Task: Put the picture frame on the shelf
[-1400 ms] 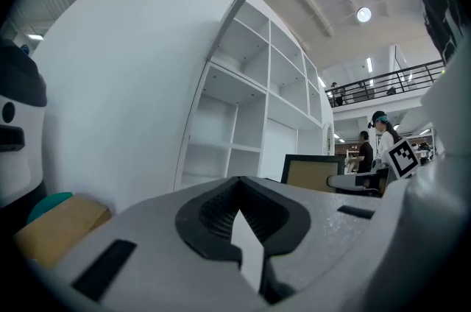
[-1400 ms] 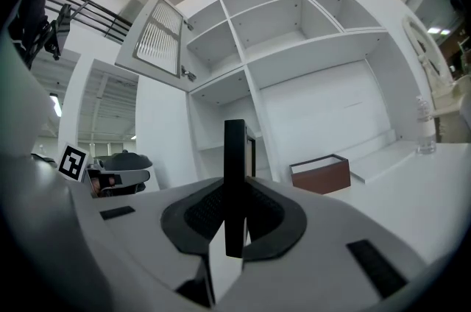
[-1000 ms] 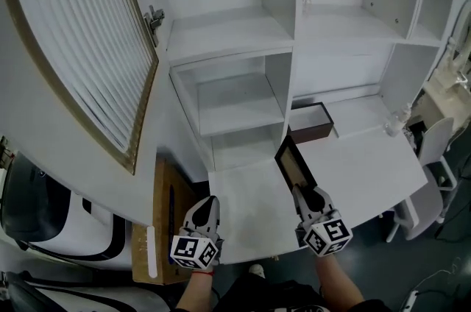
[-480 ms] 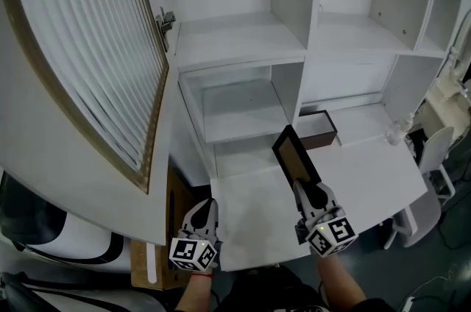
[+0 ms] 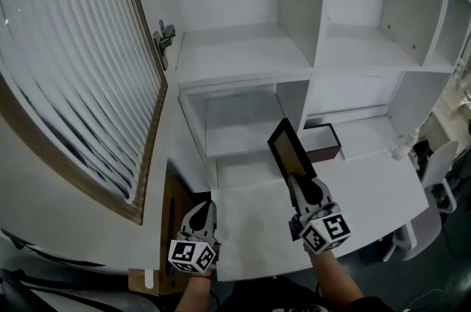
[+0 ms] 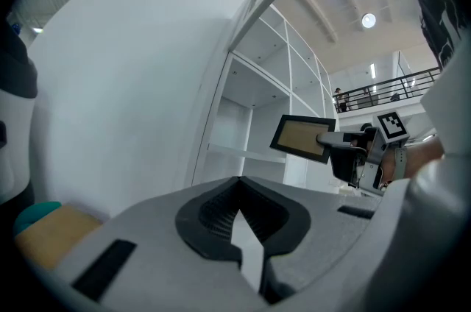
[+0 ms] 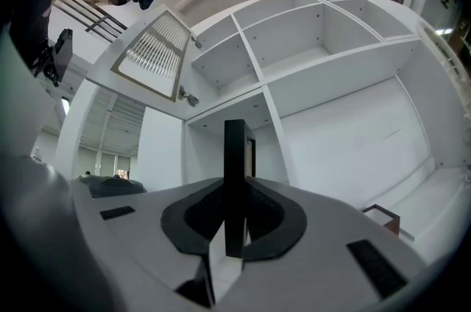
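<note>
Black picture frame (image 5: 289, 149) sits clamped in the right gripper (image 5: 299, 182); it is now higher before the shelf (image 5: 243, 57) than a second ago. Left gripper (image 5: 204, 210) hangs low; jaws together, empty.

**A furnished study corner inside a big hall**

A tall white shelf unit (image 5: 243, 53) with many open compartments fills the top and middle of the head view. A white desk (image 5: 368, 185) joins it at the lower right. A door with slats (image 5: 66, 68) stands open at the left, and a white chair (image 5: 436, 156) shows at the right edge. This is home or office furniture. However, the upper right of the left gripper view shows a high ceiling with a round lamp (image 6: 368, 20) and an upper-floor railing (image 6: 390, 86).
</note>
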### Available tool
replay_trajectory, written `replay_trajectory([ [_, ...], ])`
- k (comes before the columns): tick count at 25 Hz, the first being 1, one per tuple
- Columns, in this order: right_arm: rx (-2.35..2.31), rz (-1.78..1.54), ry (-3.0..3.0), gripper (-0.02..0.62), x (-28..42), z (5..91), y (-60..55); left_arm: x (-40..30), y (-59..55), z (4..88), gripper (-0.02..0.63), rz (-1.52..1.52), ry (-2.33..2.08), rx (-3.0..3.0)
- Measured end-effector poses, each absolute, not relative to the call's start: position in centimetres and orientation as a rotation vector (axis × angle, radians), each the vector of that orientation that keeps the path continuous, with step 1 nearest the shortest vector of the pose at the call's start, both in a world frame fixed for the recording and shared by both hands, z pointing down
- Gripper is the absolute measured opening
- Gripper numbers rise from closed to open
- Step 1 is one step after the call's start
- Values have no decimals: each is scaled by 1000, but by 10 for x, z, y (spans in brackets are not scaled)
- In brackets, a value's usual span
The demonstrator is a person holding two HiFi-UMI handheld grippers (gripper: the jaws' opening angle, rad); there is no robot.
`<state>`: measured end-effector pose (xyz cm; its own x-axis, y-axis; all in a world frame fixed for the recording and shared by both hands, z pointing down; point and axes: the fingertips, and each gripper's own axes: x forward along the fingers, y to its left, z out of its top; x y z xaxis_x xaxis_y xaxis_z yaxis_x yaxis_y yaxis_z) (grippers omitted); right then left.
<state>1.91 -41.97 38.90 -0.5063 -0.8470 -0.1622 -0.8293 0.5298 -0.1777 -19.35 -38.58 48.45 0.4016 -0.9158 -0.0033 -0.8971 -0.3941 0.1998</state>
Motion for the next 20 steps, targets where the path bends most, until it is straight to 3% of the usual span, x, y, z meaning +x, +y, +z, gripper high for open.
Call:
replay_trajectory([
  [20,-1577,-59,2555,44,1,394,-503,-198,-427,488,3,-180,-1664,2445],
])
